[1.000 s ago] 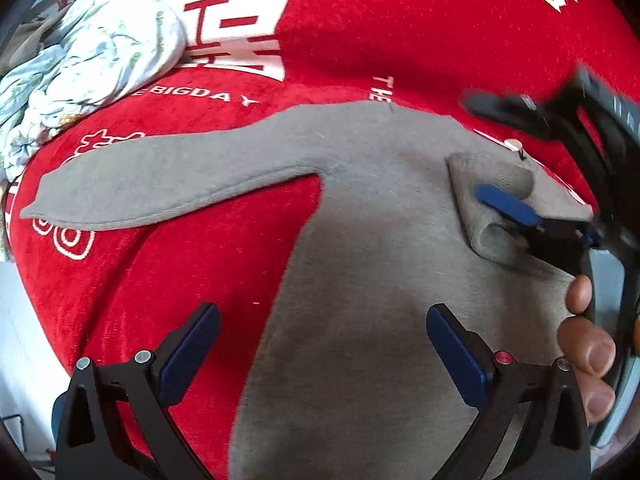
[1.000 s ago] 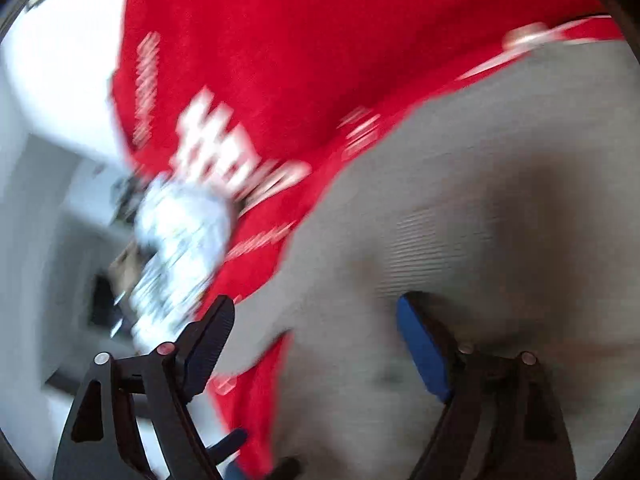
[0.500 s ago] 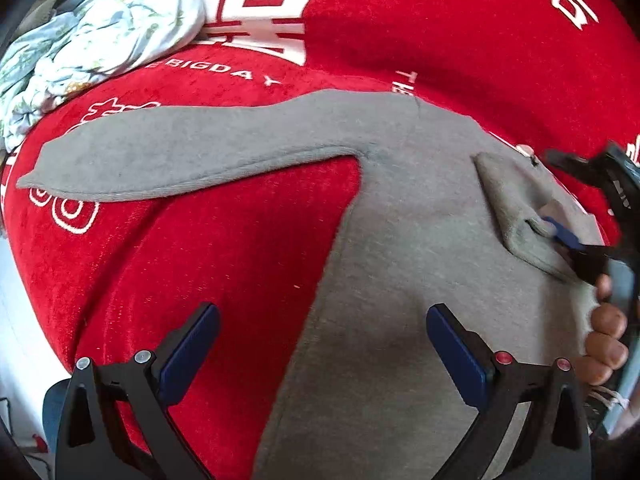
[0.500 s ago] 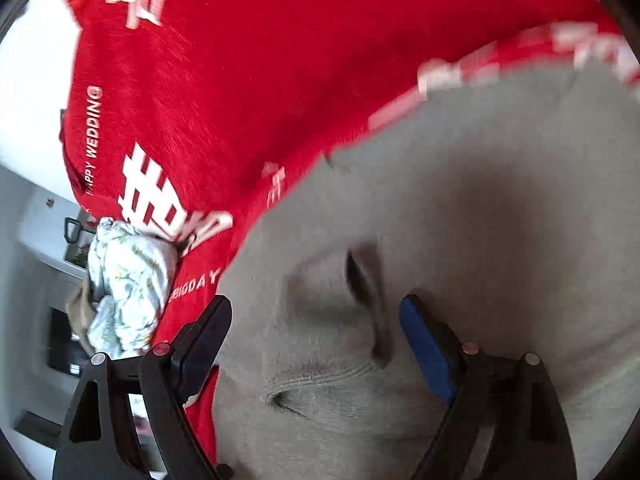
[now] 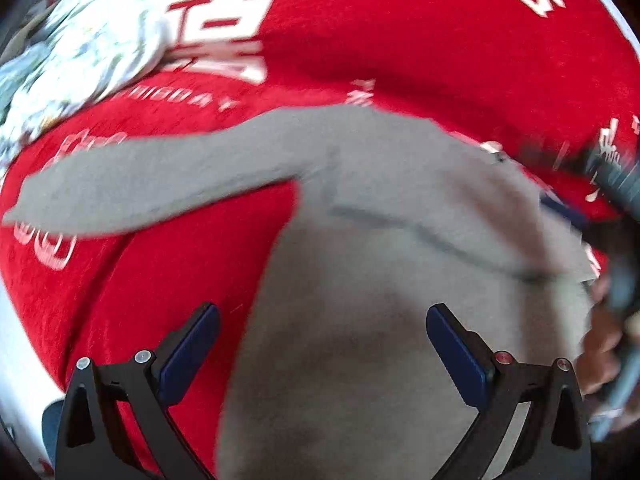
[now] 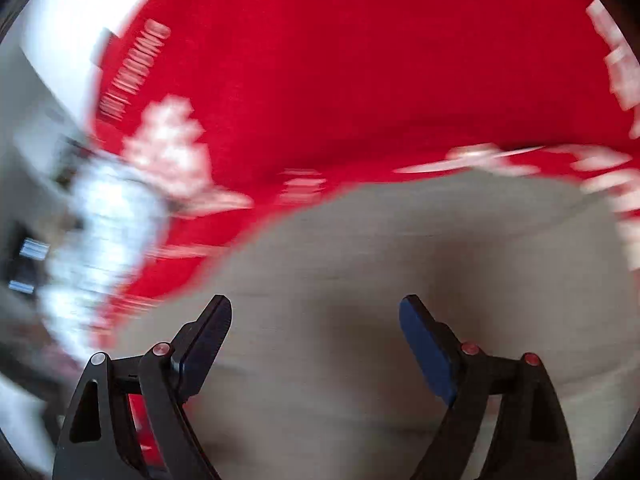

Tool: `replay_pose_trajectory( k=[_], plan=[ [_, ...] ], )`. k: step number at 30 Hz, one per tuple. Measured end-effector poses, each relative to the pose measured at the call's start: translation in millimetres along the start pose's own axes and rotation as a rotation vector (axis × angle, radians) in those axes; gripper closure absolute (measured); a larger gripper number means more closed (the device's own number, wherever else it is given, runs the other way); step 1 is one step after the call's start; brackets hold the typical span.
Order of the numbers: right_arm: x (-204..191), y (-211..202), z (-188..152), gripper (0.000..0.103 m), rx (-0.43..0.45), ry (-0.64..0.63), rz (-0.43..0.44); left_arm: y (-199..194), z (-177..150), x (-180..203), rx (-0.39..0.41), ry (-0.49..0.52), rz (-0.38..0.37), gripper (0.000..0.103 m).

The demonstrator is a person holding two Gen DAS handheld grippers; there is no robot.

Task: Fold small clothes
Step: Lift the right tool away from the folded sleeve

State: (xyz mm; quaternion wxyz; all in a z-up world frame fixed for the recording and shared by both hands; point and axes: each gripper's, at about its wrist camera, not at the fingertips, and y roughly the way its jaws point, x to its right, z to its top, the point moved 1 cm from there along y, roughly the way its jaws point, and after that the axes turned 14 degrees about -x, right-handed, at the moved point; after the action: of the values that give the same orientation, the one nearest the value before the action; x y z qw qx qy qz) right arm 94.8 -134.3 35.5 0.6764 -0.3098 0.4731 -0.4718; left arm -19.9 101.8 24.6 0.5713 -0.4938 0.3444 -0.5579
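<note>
The soft grey long-sleeved garment [image 5: 380,280] lies flat on the red printed tabletop [image 5: 400,40]; its one outstretched sleeve [image 5: 160,184] runs toward the frame's left, nearest the spread, empty left claw [image 5: 320,344]. The right claw [image 6: 316,340] is spread too.

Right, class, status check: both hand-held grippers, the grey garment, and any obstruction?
Left hand-held gripper open, empty. Right hand-held gripper open, empty. Grey garment flat on red cloth, one sleeve out. Patterned bundle off aside, nothing blocking.

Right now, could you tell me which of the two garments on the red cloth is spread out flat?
The grey garment, lying spread with one sleeve stretched out; the pale floral one sits bunched up.
</note>
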Motion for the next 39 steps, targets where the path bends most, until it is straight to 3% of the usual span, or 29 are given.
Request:
replay_pose_trajectory(
  k=[1,5,8,11,13,16,18,20,22,24,28,33,35,39],
  plan=[
    [14,2,-3,0.014,-0.006,0.001,-0.101,-2,8,11,0.014,0.025,-0.006,0.000],
    [72,-4,-7,0.014,-0.012,0.066,-0.271,8,41,52,-0.013,0.105,-0.059,0.000],
    [98,2,8,0.014,-0.047,0.148,-0.292,35,64,83,-0.064,0.151,-0.037,0.000],
    [107,10,25,0.011,-0.056,0.134,-0.289,65,79,96,-0.110,0.155,0.023,0.000],
    [120,21,43,0.011,-0.088,0.184,-0.366,74,84,101,-0.089,0.178,0.085,0.000],
    [130,22,52,0.011,-0.078,0.229,-0.379,74,84,104,-0.076,0.200,0.113,0.000],
    [113,11,49,0.011,-0.043,0.182,-0.378,68,81,103,-0.072,0.185,0.099,0.000],
    [89,0,34,0.011,0.010,0.100,-0.324,65,76,105,-0.064,0.188,0.077,0.000],
    [77,-1,16,0.011,-0.011,0.076,-0.278,70,71,110,-0.059,0.208,0.117,0.000],
    [80,9,1,0.011,-0.061,0.097,-0.284,70,67,113,-0.038,0.217,0.137,0.000],
    [67,-1,-30,0.008,-0.037,0.036,-0.366,61,54,107,-0.041,0.209,0.121,0.000],
    [51,-13,-51,0.006,-0.023,0.037,-0.348,42,28,91,-0.017,0.203,0.116,0.000],
    [39,-7,-63,0.005,-0.047,0.024,-0.306,30,20,78,0.010,0.190,0.110,0.000],
    [20,-1,-78,0.000,-0.005,-0.045,-0.410,4,22,10,0.047,0.022,0.097,0.000]
  ],
)
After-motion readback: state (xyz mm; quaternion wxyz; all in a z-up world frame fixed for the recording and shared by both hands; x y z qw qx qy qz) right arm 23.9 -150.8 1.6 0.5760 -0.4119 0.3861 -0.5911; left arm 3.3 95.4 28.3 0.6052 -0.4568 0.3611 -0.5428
